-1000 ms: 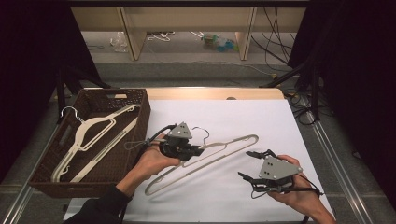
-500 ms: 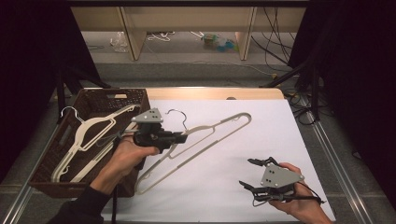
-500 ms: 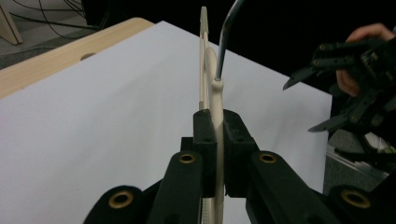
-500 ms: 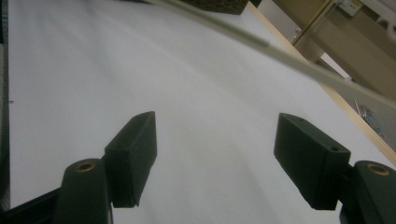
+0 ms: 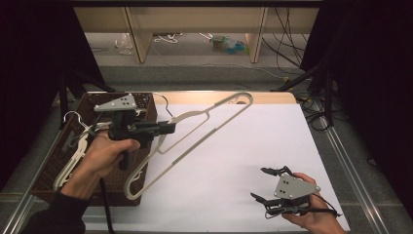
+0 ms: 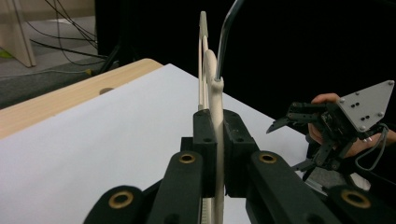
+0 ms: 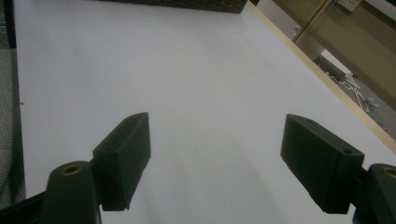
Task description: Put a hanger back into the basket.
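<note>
The left gripper has carried the cream hanger up off the white sheet and toward the wicker basket since the earlier frames.

Its jaws are clamped on the hanger's neck, just below the metal hook, and the hanger hangs tilted in the air, its low end over the basket's near corner. More cream hangers lie inside the basket. The right gripper rests low at the near right of the white sheet; its jaws have just been opening and stand wide apart, with nothing between them.
</note>
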The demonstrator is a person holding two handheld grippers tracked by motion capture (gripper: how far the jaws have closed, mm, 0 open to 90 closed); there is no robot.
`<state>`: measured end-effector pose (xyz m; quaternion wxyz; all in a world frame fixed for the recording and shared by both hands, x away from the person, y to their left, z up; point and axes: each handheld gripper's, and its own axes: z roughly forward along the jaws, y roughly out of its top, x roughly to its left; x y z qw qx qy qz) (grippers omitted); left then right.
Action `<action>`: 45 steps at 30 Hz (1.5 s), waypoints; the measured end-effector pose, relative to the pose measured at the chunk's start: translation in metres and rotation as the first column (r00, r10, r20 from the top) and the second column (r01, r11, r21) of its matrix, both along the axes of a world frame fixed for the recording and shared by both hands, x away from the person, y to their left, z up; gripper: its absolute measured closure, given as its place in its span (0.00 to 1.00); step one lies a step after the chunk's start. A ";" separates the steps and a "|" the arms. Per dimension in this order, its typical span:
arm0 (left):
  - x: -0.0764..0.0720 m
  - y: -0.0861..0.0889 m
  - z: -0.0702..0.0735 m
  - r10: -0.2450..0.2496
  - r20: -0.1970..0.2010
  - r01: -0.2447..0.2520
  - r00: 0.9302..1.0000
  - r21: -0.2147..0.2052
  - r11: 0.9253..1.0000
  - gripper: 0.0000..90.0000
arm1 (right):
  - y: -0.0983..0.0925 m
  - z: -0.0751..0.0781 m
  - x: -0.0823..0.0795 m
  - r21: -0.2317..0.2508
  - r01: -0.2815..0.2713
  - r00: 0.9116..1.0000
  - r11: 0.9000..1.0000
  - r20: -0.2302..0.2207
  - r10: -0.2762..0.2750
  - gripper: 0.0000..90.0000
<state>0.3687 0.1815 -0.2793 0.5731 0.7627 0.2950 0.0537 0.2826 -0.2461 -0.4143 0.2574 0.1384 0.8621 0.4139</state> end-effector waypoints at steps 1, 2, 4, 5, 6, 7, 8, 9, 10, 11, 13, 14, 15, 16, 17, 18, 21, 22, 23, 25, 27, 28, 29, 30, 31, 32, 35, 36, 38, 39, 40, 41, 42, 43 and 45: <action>0.000 0.004 0.004 0.012 0.002 -0.012 1.000 0.006 1.000 0.95 | 0.000 0.000 0.000 -0.001 0.000 1.000 1.000 0.000 0.000 0.28; 0.000 0.009 0.008 0.020 0.011 -0.020 1.000 0.014 1.000 0.95 | 0.000 -0.001 -0.001 -0.005 -0.002 1.000 1.000 0.001 0.002 0.28; 0.001 0.018 0.014 0.036 0.021 -0.036 0.999 0.012 0.999 0.95 | -0.001 -0.001 -0.001 -0.007 0.000 1.000 1.000 0.000 0.000 0.28; 0.001 0.023 0.017 0.048 0.023 -0.048 0.999 0.015 0.999 0.95 | -0.001 -0.001 -0.001 -0.005 0.002 1.000 1.000 0.001 -0.002 0.28; 0.002 0.029 0.019 0.061 0.025 -0.061 0.998 0.014 0.998 0.95 | -0.002 -0.001 -0.001 -0.007 0.001 1.000 1.000 0.002 -0.001 0.28; 0.002 0.034 0.021 0.076 0.027 -0.077 0.997 0.019 0.997 0.95 | -0.002 -0.001 -0.001 -0.002 0.006 1.000 1.000 -0.005 -0.006 0.28; 0.003 0.039 0.023 0.092 0.034 -0.093 0.995 0.028 0.995 0.95 | -0.002 -0.001 -0.001 -0.002 0.007 1.000 1.000 0.001 -0.007 0.28; 0.004 0.044 0.023 0.109 0.041 -0.111 0.993 0.039 0.993 0.95 | -0.002 -0.001 -0.002 0.000 0.010 1.000 1.000 -0.001 -0.010 0.28; 0.005 0.049 0.023 0.121 0.043 -0.123 0.992 0.053 0.991 0.95 | -0.003 -0.001 -0.002 0.000 0.011 1.000 1.000 -0.001 -0.011 0.28; 0.005 0.054 0.022 0.135 0.039 -0.137 0.990 0.064 0.989 0.95 | -0.003 -0.002 -0.002 -0.002 0.010 1.000 1.000 0.000 -0.010 0.28; 0.007 0.064 0.021 0.157 0.029 -0.159 0.987 0.075 0.984 0.95 | -0.002 -0.002 -0.002 -0.004 0.008 1.000 1.000 -0.010 -0.008 0.28; 0.008 0.069 0.021 0.174 0.031 -0.176 0.984 0.076 0.982 0.95 | -0.002 -0.003 -0.002 -0.008 0.005 1.000 1.000 -0.002 -0.005 0.28; 0.009 0.074 0.021 0.187 0.033 -0.189 0.982 0.079 0.979 0.95 | -0.002 -0.003 -0.001 -0.010 0.005 1.000 1.000 -0.001 -0.005 0.28; 0.010 0.079 0.022 0.197 0.036 -0.199 0.980 0.076 0.977 0.95 | -0.002 -0.003 -0.002 -0.009 0.007 1.000 1.000 -0.008 -0.007 0.28; 0.010 0.084 0.022 0.210 0.038 -0.212 0.977 0.079 0.974 0.95 | -0.001 -0.003 -0.002 -0.010 0.007 1.000 1.000 -0.007 -0.007 0.28; 0.011 0.089 0.023 0.223 0.040 -0.226 0.974 0.082 0.971 0.95 | -0.001 -0.003 -0.002 -0.010 0.006 1.000 1.000 -0.008 -0.007 0.28; 0.015 0.104 0.024 0.250 0.049 -0.254 0.967 0.091 0.963 0.95 | -0.001 -0.003 -0.002 -0.011 0.006 1.000 1.000 -0.009 -0.006 0.28; 0.016 0.110 0.023 0.261 0.050 -0.264 0.964 0.095 0.960 0.95 | -0.001 -0.004 -0.002 -0.012 0.007 1.000 1.000 -0.009 -0.007 0.28; 0.017 0.115 0.023 0.268 0.051 -0.271 0.962 0.095 0.958 0.95 | -0.001 -0.004 -0.002 -0.012 0.008 1.000 1.000 -0.010 -0.008 0.28; 0.019 0.123 0.021 0.283 0.053 -0.287 0.958 0.099 0.953 0.95 | -0.002 -0.004 -0.001 -0.015 0.005 1.000 1.000 -0.009 -0.006 0.28; 0.021 0.132 0.020 0.298 0.061 -0.303 0.953 0.109 0.947 0.95 | -0.001 -0.004 -0.001 -0.015 0.005 1.000 1.000 -0.010 -0.005 0.28; 0.022 0.135 0.019 0.311 0.066 -0.316 0.948 0.116 0.942 0.95 | -0.001 -0.004 -0.001 -0.015 0.005 1.000 1.000 -0.010 -0.005 0.28; 0.023 0.138 0.017 0.317 0.070 -0.324 0.946 0.122 0.938 0.95 | -0.001 -0.004 -0.001 -0.014 0.005 1.000 1.000 -0.010 -0.006 0.28; 0.024 0.140 0.016 0.323 0.070 -0.330 0.944 0.123 0.936 0.95 | -0.001 -0.004 -0.001 -0.015 0.006 1.000 1.000 -0.005 -0.007 0.28; 0.026 0.142 0.015 0.326 0.071 -0.332 0.943 0.127 0.935 0.95 | -0.001 -0.004 -0.001 -0.013 0.007 1.000 1.000 -0.010 -0.007 0.28; 0.027 0.144 0.014 0.325 0.072 -0.332 0.943 0.125 0.935 0.95 | -0.001 -0.004 -0.001 -0.013 0.007 1.000 1.000 -0.015 -0.007 0.28; 0.032 0.150 0.011 0.321 0.076 -0.329 0.944 0.136 0.934 0.95 | -0.001 -0.004 -0.001 -0.014 0.006 1.000 1.000 -0.005 -0.006 0.28; 0.033 0.152 0.010 0.326 0.075 -0.334 0.942 0.143 0.932 0.95 | -0.001 -0.004 -0.001 -0.014 0.005 1.000 1.000 -0.010 -0.005 0.28; 0.034 0.155 0.007 0.331 0.073 -0.338 0.941 0.148 0.929 0.95 | -0.001 -0.004 -0.001 -0.006 0.012 1.000 1.000 -0.007 -0.012 0.27; 0.035 0.156 0.005 0.329 0.074 -0.336 0.942 0.149 0.930 0.95 | -0.002 -0.004 -0.001 -0.003 0.013 1.000 1.000 -0.009 -0.013 0.27; 0.036 0.158 0.003 0.323 0.073 -0.331 0.944 0.147 0.932 0.95 | -0.002 -0.004 -0.001 -0.003 0.014 1.000 1.000 -0.009 -0.014 0.27; 0.036 0.160 0.001 0.324 0.074 -0.332 0.943 0.150 0.931 0.95 | -0.002 -0.004 -0.001 -0.003 0.015 1.000 1.000 -0.012 -0.015 0.27; 0.037 0.161 0.000 0.322 0.075 -0.330 0.944 0.154 0.931 0.95 | -0.002 -0.004 -0.001 -0.002 0.014 1.000 1.000 -0.008 -0.014 0.27; 0.037 0.163 -0.002 0.319 0.075 -0.327 0.945 0.155 0.932 0.95 | -0.002 -0.003 -0.001 -0.003 0.013 1.000 1.000 -0.010 -0.013 0.27; 0.038 0.166 -0.005 0.317 0.078 -0.326 0.945 0.158 0.932 0.95 | -0.002 -0.003 -0.001 -0.001 0.014 1.000 1.000 -0.009 -0.014 0.27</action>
